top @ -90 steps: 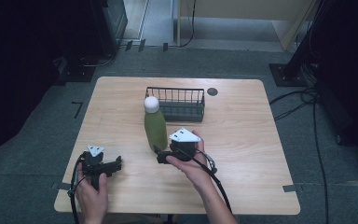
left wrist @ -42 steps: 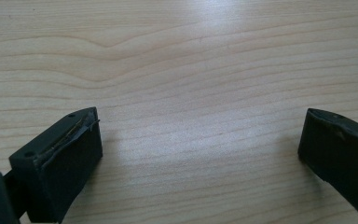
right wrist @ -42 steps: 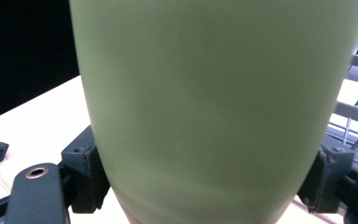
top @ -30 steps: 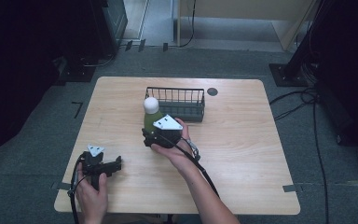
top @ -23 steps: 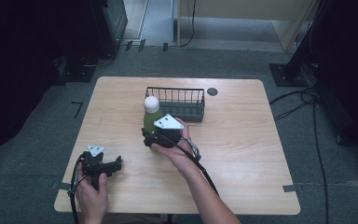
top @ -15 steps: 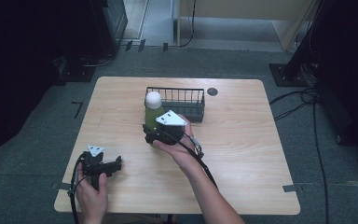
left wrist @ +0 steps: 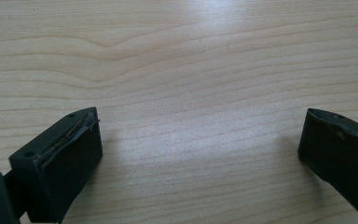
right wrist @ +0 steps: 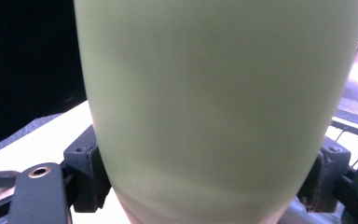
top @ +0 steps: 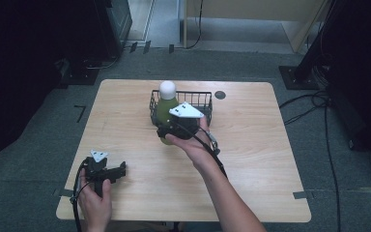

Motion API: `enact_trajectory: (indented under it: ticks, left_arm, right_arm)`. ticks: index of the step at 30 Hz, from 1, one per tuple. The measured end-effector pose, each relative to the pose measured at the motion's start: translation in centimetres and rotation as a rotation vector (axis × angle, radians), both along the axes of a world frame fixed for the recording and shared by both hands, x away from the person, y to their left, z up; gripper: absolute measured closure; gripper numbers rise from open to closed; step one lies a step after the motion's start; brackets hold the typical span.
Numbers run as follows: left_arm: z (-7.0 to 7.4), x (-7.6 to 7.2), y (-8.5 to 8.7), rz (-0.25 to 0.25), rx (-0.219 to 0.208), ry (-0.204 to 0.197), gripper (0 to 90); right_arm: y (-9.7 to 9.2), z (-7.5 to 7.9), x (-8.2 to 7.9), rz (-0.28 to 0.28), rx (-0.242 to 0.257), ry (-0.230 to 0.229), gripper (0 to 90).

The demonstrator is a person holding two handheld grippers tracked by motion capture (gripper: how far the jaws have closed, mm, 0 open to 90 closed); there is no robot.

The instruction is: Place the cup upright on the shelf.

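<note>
With the green bottle [top: 164,113] pinched low on its body by the right gripper [top: 173,131] just near of the wire basket [top: 204,100], the far rim could be struck and the bottle tipped; the left gripper [top: 118,170] is spread, idle.

On the tabletop [top: 251,159] we find the wire basket [top: 200,99] toward the middle of the far edge, with a small round disc [top: 220,94] just beside it on the right. The bottle [top: 165,104] stands upright between the jaws of our right gripper [top: 170,131], lifted clear of the wood just before the basket's left end and overlapping its front left corner in the high view. Our left gripper [top: 107,172] rests well apart from these, close to the near left corner, with bare wood between its jaws.
</note>
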State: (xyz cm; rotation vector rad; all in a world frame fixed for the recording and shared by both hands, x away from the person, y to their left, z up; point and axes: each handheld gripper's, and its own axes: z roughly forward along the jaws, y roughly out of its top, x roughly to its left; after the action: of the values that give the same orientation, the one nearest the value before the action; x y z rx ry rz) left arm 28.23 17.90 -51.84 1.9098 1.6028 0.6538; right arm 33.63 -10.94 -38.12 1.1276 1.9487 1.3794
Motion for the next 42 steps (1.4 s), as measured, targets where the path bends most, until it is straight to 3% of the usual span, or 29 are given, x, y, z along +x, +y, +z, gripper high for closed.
enact_trajectory:
  ticks: [8,22,31,36,42]
  left_arm:
    - [0.0,0.0,0.0,0.001,-0.001,0.0,0.1]
    - [0.0,0.0,0.0,0.001,-0.001,0.0,0.1]
    - [0.0,0.0,0.0,0.001,-0.001,-0.001,0.1]
    - [0.0,0.0,0.0,0.001,0.0,-0.002,0.1]
    - [0.0,0.0,0.0,0.0,0.001,-0.001,0.1]
  right_arm:
    - [-2.4,2.9,1.6,-0.049,0.008,-0.017,20.6]
    - [-4.5,5.9,4.6,-0.117,-0.007,-0.051,20.6]
    - [-5.1,6.1,7.1,-0.163,-0.027,-0.042,20.6]
    - [-5.6,6.2,8.6,-0.196,-0.008,-0.048,20.6]
    - [-6.1,5.3,10.4,-0.236,-0.005,-0.024,20.6]
